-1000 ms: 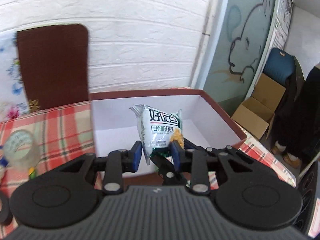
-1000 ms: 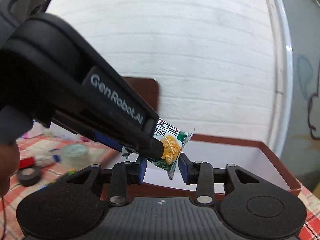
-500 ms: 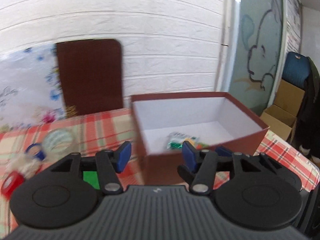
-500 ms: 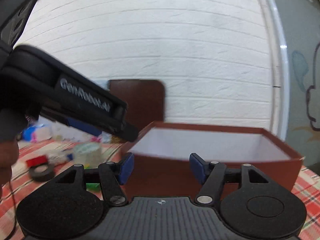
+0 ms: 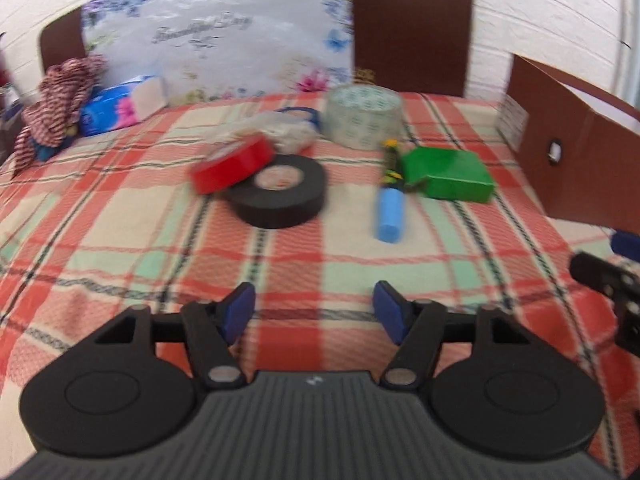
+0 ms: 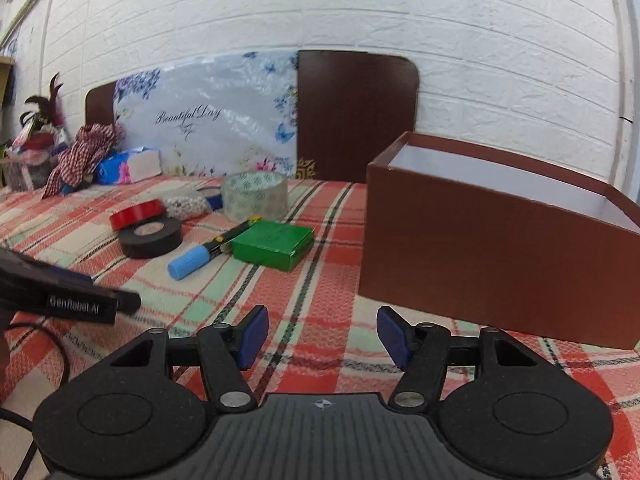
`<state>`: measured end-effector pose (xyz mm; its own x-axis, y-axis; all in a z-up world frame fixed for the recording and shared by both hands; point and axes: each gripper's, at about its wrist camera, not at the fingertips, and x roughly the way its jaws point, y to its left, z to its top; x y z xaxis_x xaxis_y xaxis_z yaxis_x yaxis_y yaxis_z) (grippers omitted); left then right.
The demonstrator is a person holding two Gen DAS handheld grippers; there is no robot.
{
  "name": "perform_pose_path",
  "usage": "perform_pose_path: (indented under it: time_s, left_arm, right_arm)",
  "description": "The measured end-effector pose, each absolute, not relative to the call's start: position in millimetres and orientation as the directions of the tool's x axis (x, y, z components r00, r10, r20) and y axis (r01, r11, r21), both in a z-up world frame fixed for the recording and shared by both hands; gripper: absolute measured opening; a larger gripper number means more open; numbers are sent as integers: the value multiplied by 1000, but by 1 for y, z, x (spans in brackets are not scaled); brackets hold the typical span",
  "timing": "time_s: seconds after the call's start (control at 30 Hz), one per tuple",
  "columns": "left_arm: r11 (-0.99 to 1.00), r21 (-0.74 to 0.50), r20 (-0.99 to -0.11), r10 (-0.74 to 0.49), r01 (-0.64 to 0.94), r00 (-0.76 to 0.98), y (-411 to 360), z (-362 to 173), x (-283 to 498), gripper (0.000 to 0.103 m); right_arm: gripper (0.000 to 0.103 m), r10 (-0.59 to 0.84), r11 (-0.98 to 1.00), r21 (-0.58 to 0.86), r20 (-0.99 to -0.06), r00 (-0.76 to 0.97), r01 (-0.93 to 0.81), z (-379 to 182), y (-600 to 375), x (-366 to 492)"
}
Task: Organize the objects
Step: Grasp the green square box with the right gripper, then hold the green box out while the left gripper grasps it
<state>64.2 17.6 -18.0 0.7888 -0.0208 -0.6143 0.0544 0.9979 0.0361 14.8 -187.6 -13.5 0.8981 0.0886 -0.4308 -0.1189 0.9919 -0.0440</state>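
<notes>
Both claws hang empty above the plaid-covered table (image 6: 320, 240). Left claw (image 5: 314, 312) is spreading its jaws, with nothing between them but cloth; right claw (image 6: 319, 334) stands released at about the same width, also clasping nothing.

At the right sits the brown box (image 6: 480, 248), open-topped, with white inner walls. From this low angle its floor is hidden, so I cannot tell what lies inside. Its near wall stands just ahead of the right claw, and its left corner is close to the green box (image 6: 274, 243).

Loose things cluster mid-table: a black tape roll (image 5: 280, 192) with a red tape roll (image 5: 234, 164) leaning on it, a clear tape roll (image 5: 362, 120) behind, a blue-capped marker (image 5: 390, 204) beside the green box, and a small bag of white beads (image 6: 186, 204), probably, though it is blurred.

Bare cloth stretches between the claws and this cluster. A flowered board (image 6: 212, 120) backs the table's far edge.
</notes>
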Motion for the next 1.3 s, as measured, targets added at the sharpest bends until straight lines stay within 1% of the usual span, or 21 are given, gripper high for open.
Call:
perform_pose_path:
  time_s: [0.07,0.13,0.23,0.3,0.37,0.43,0.47,0.57,0.63,0.67,0.73,0.77,0.97,1.17,1.3]
  left_arm:
    - [999,42,-599,17,10,801,26,-17,68,73]
    - [999,34,-586,31,-14,810,31,-17,68,75]
    - [1000,20,-571,30,-23,820,33,-18,66,76]
    - [999,30,-565,36,-24,824,30,-19,65,77]
    - [999,28,-563,35,-22,826,31,-20,65,77]
    - [999,26,-562,32,-21,827,31,-21,65,78]
    - [999,27,-561,31,-19,827,30,-22,65,80]
    - [999,30,-560,31,-18,828,29,-23,65,81]
    - [999,29,-561,29,-16,827,29,-23,65,82]
    - [999,28,-561,28,-15,827,29,-23,65,82]
    - [1000,29,-562,26,-12,827,28,-23,65,82]
    - [999,30,-562,26,-11,827,28,-23,65,83]
    - [999,34,-563,29,-11,826,27,-23,66,83]
    - [999,39,-565,30,-10,825,27,-23,65,84]
    - [998,58,-580,46,-16,813,22,-21,63,84]
  right_arm:
    - [61,107,984,-79,-452,886,-159,-14,-176,18]
    - [58,122,977,-96,-474,872,-189,-14,-164,25]
    - [58,136,981,-54,-491,860,-186,-13,-154,50]
    - [59,137,987,-7,-474,870,-159,-12,-152,67]
    - [68,131,991,28,-446,886,-132,-10,-149,83]
    - [73,124,992,34,-433,893,-121,-10,-143,99]
    - [73,119,993,29,-437,892,-118,-12,-139,108]
    - [73,90,995,10,-484,870,-97,-18,-131,134]
    - [70,88,996,40,-538,838,-78,-25,-134,149]
    - [69,89,996,58,-551,830,-68,-26,-137,154]
    - [63,84,996,65,-541,837,-58,-26,-140,152]
    - [62,85,996,61,-537,839,-62,-25,-140,150]
    - [62,100,995,33,-544,833,-98,-23,-143,125]
    - [62,127,990,19,-560,819,-140,-23,-162,65]
    - [62,96,994,8,-554,827,-111,-24,-185,23]
